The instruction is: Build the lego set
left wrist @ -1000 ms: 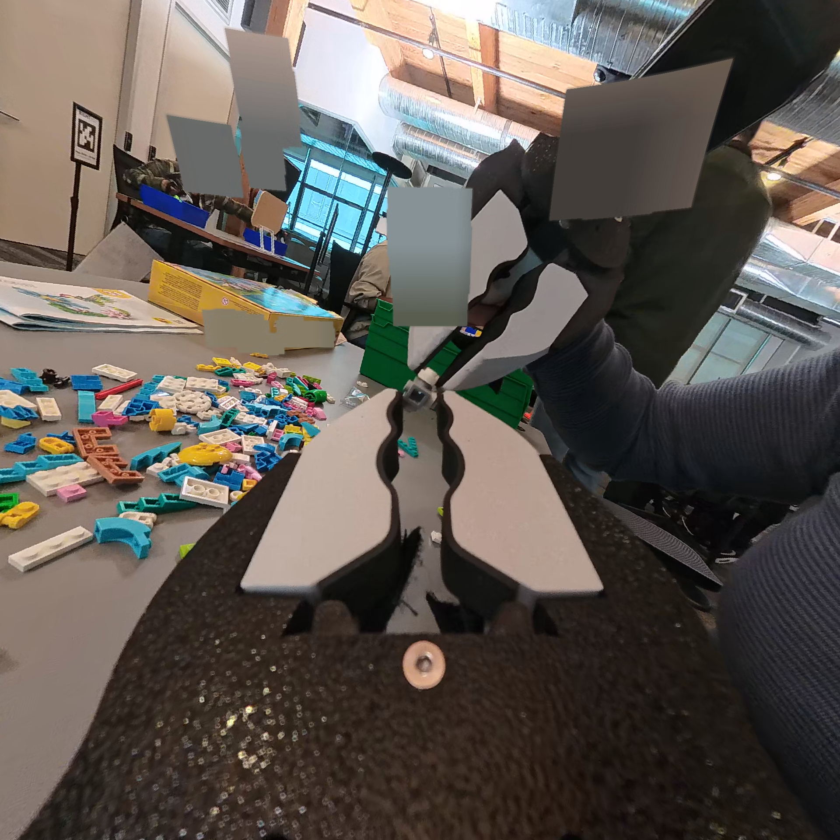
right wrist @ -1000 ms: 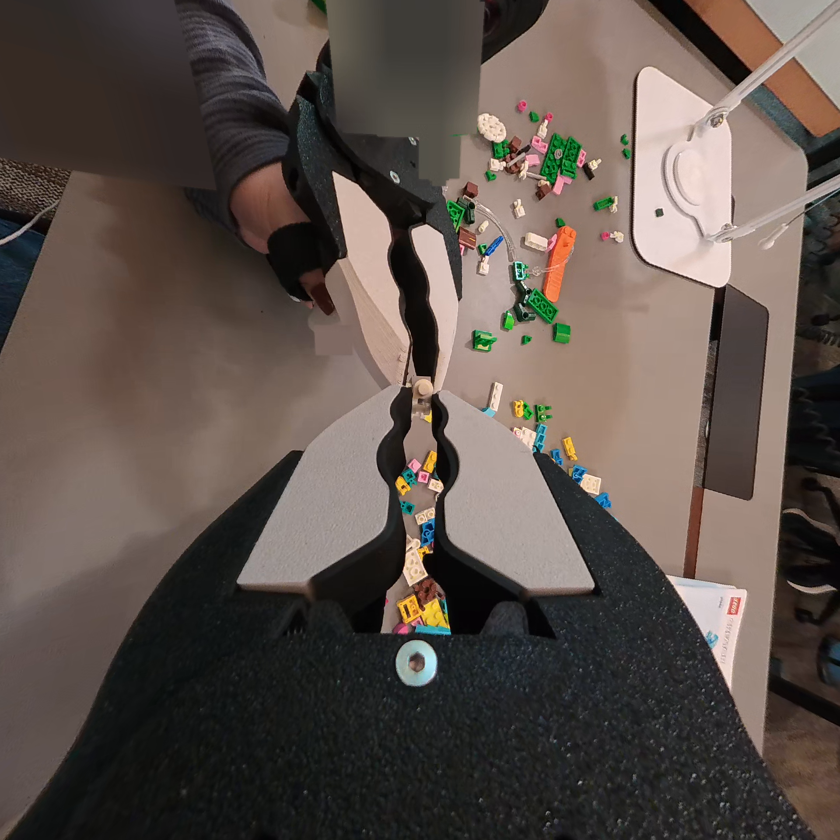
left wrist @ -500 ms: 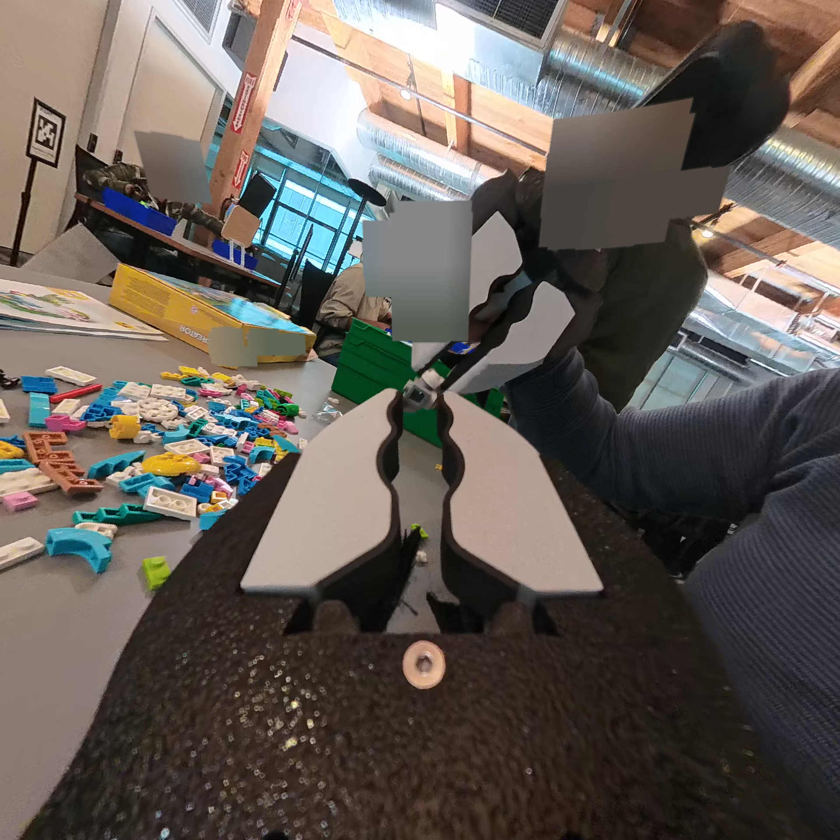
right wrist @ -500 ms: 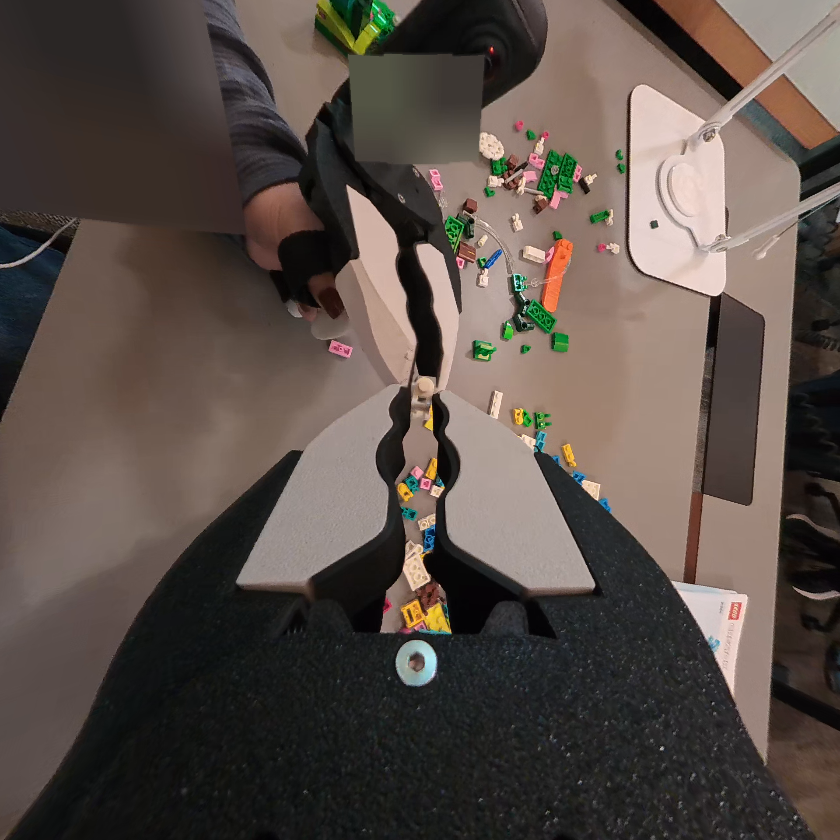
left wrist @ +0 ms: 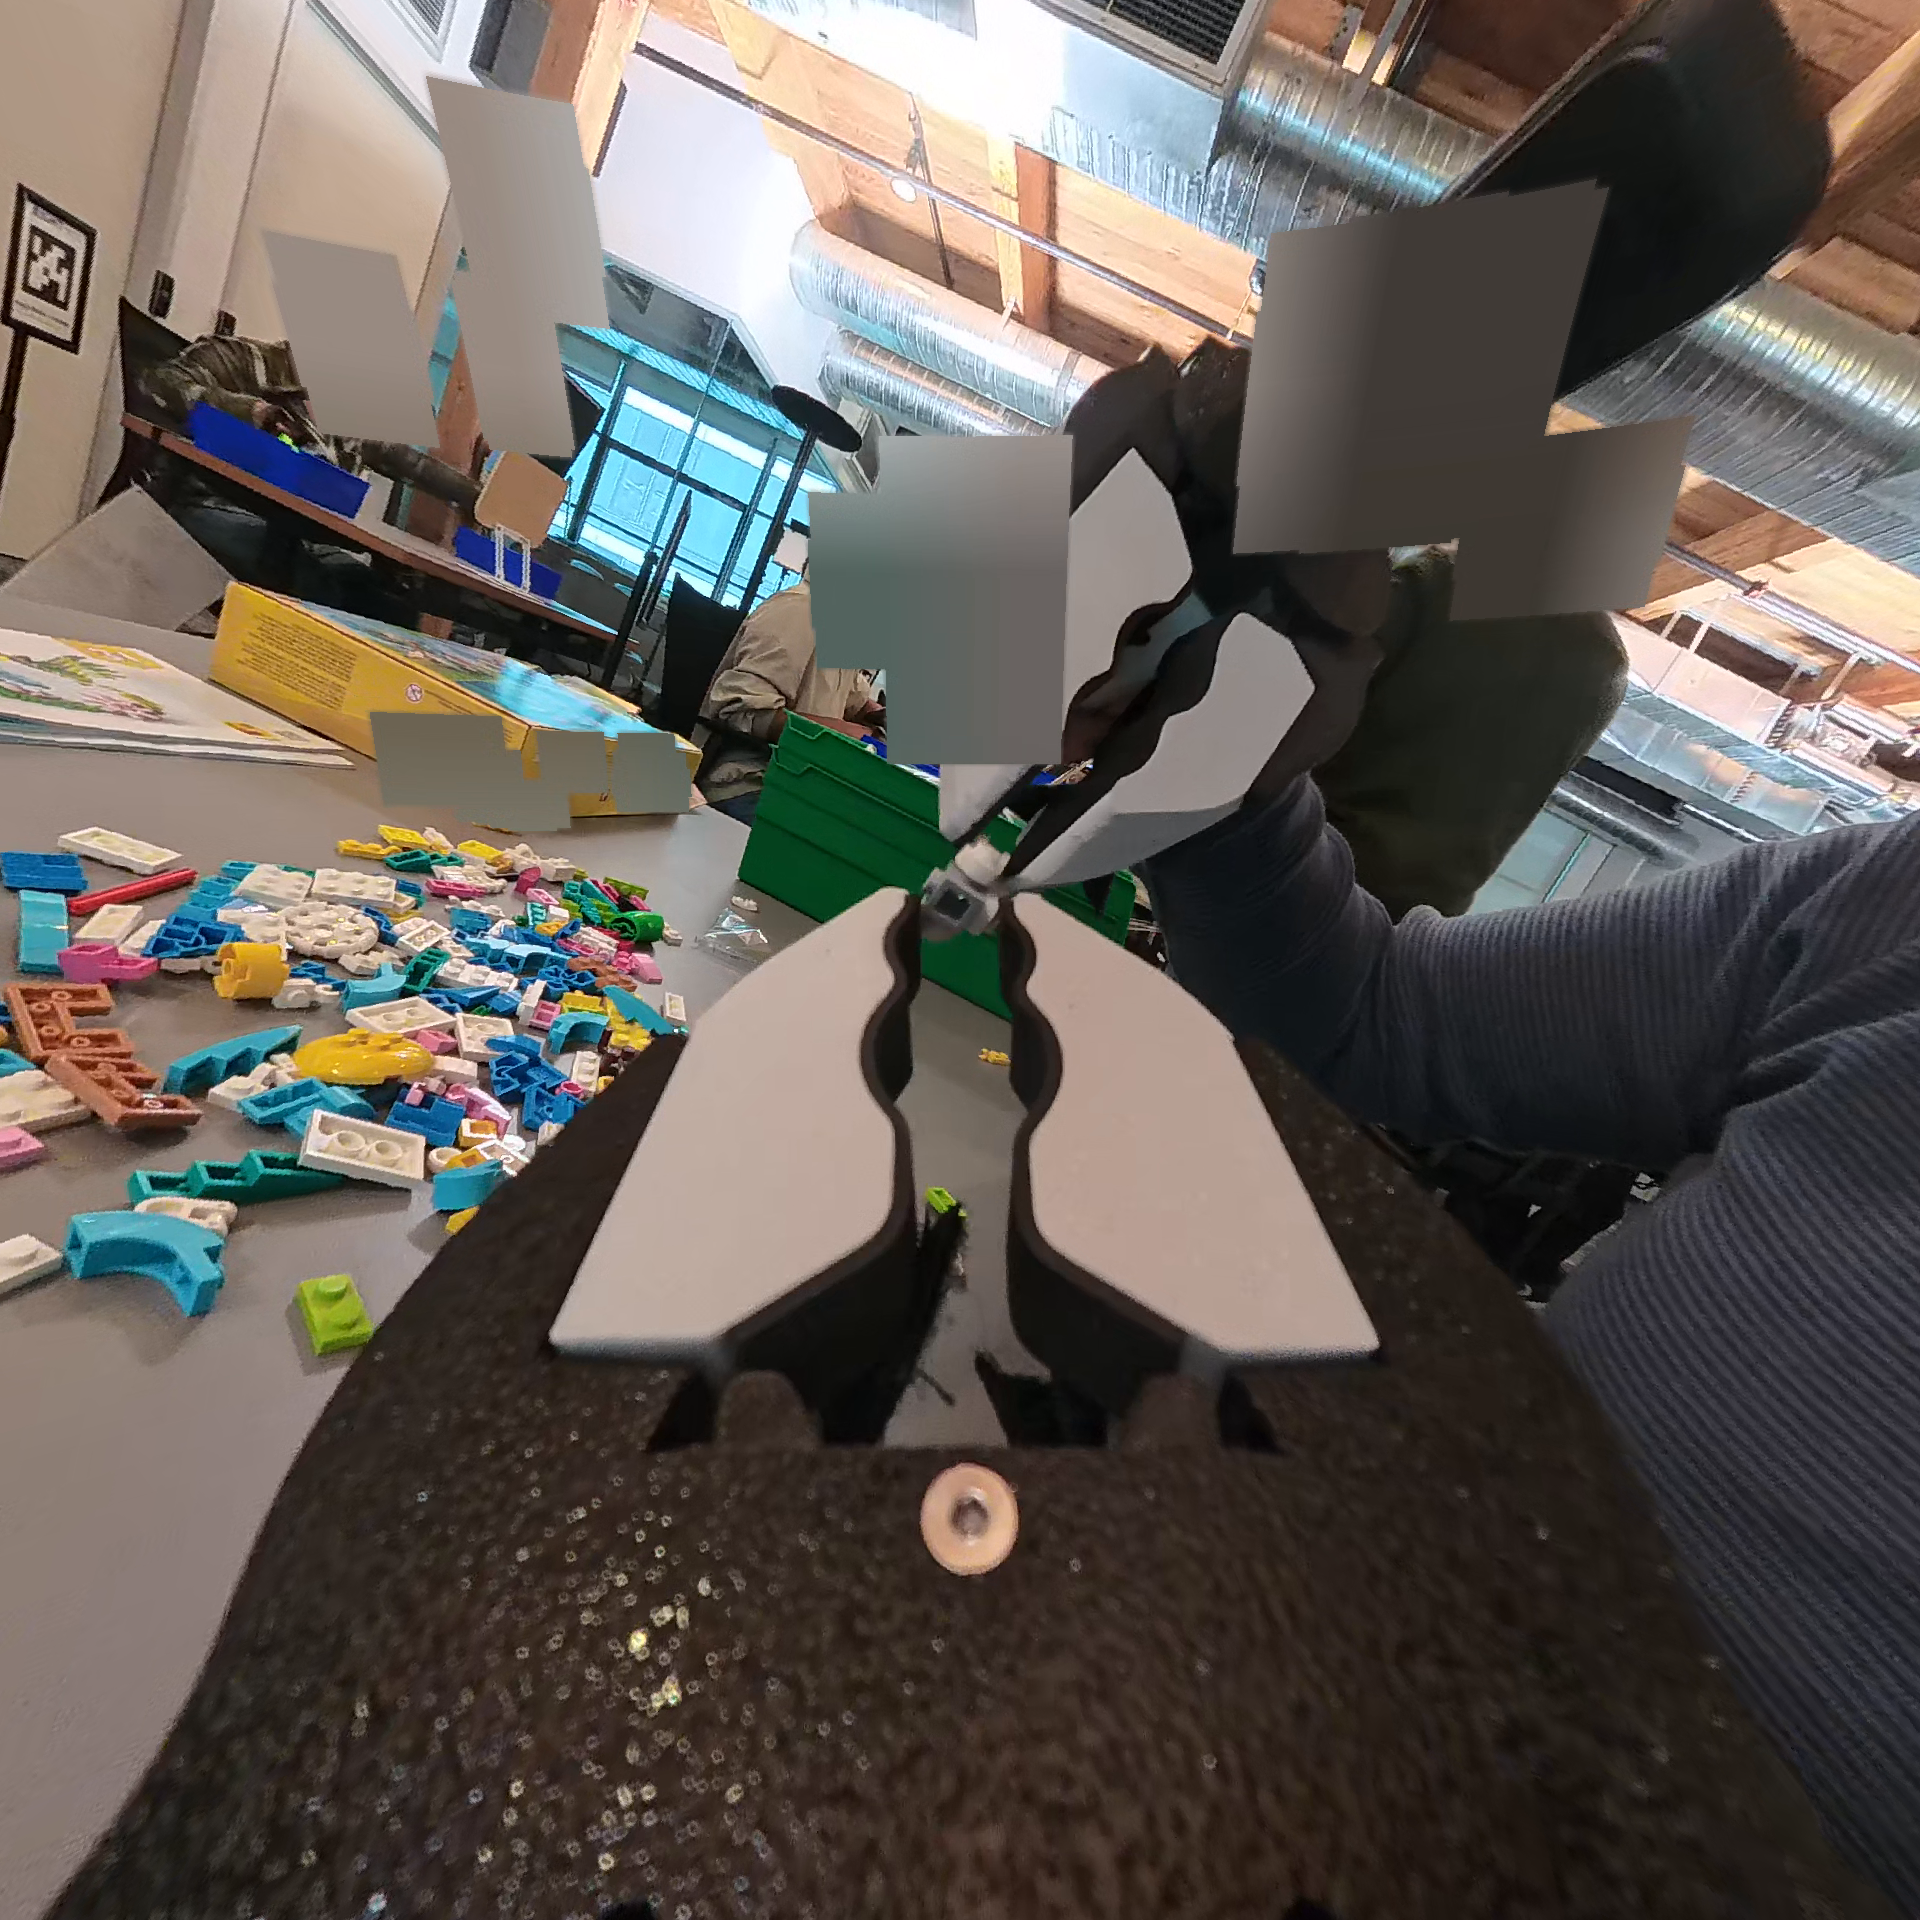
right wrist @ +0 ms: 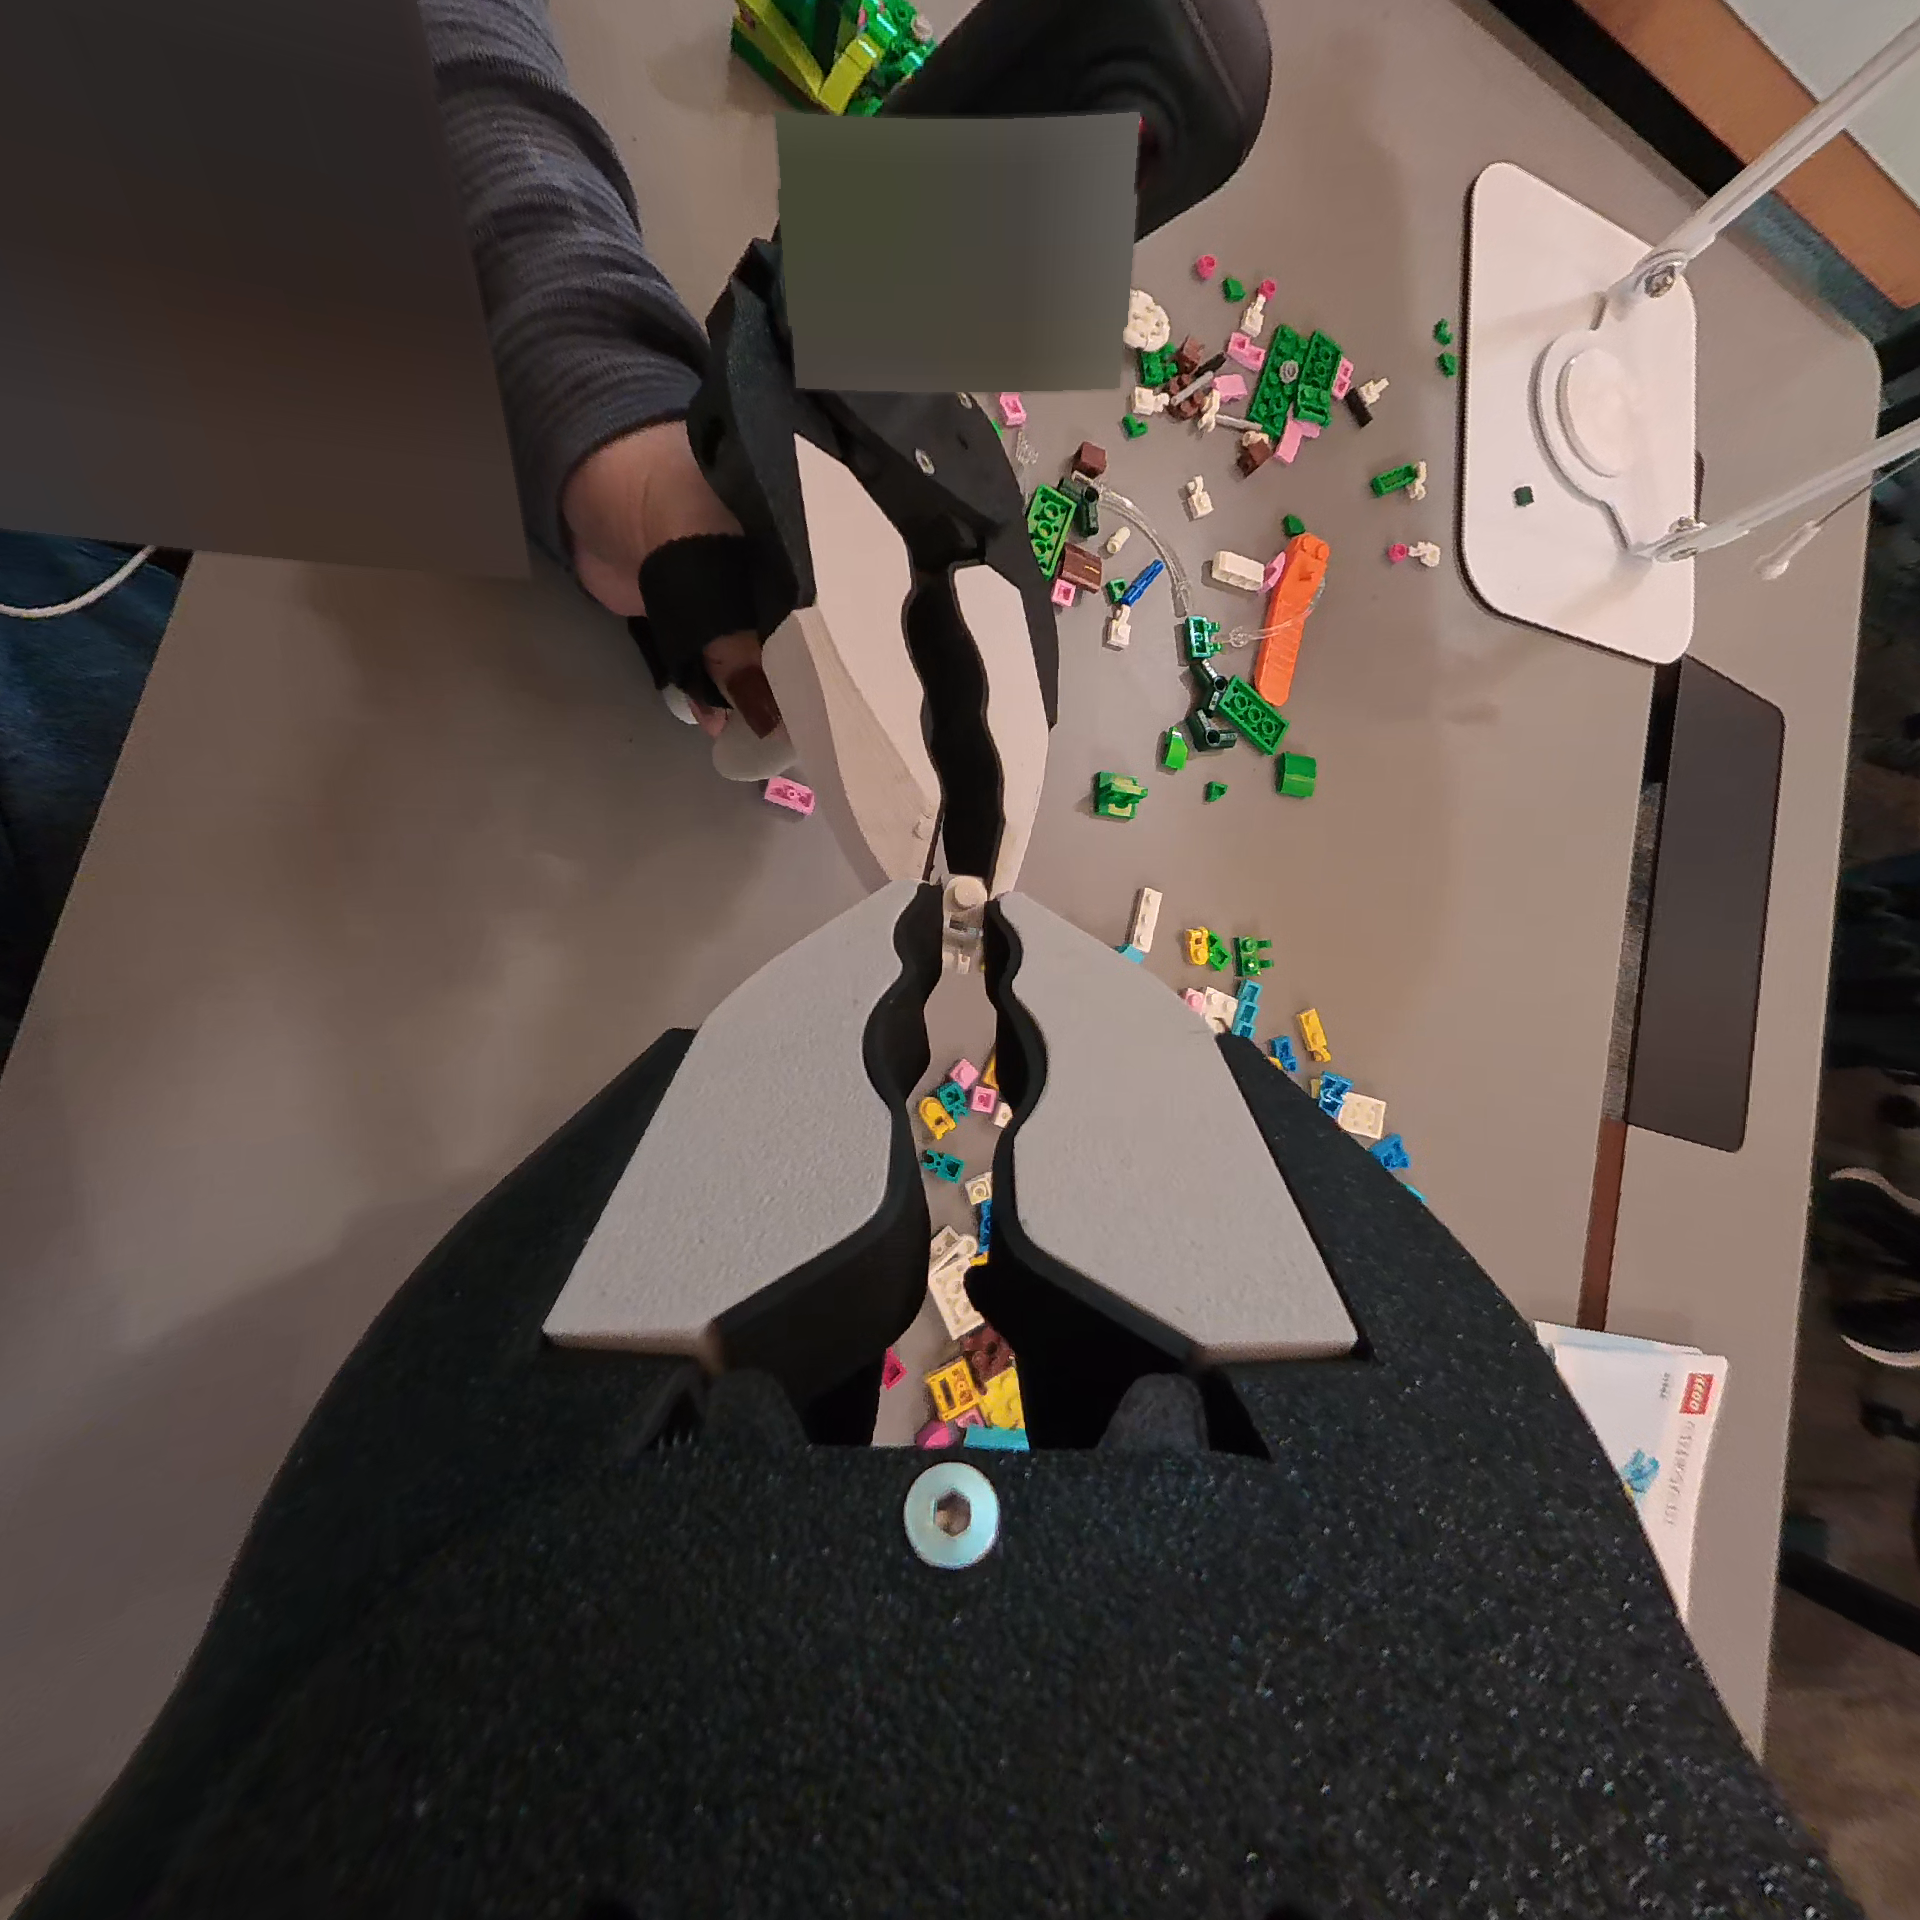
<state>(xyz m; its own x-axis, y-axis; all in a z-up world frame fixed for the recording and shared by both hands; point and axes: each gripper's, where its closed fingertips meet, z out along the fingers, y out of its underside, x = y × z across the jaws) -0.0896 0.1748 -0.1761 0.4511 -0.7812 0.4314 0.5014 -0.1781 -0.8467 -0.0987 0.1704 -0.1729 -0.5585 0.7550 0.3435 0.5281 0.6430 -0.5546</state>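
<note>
My left gripper [left wrist: 956, 912] and right gripper [right wrist: 962, 920] meet tip to tip above the grey table [right wrist: 416, 935]. Between the tips sits a small grey-and-white lego piece [left wrist: 954, 906], also in the right wrist view [right wrist: 965, 914]. Both grippers are shut on it, one from each side. In the left wrist view the right gripper [left wrist: 987, 864] comes down from the upper right. In the right wrist view the left gripper [right wrist: 966, 878] comes from above, held by a hand [right wrist: 644, 520]. Which part each one grips is too small to tell.
Loose coloured bricks [left wrist: 312, 997] cover the table to the left, by a yellow box [left wrist: 416, 675], a booklet [left wrist: 114, 696] and a green bin [left wrist: 852, 831]. Below lie green bricks [right wrist: 1288, 384], an orange separator [right wrist: 1294, 613], a white lamp base [right wrist: 1579, 416], a black pad [right wrist: 1704, 904] and a green model [right wrist: 821, 52].
Both grippers have stayed joined tip to tip on the small piece. The pair has shifted a little over the table; a pink brick now shows beside the left gripper.
</note>
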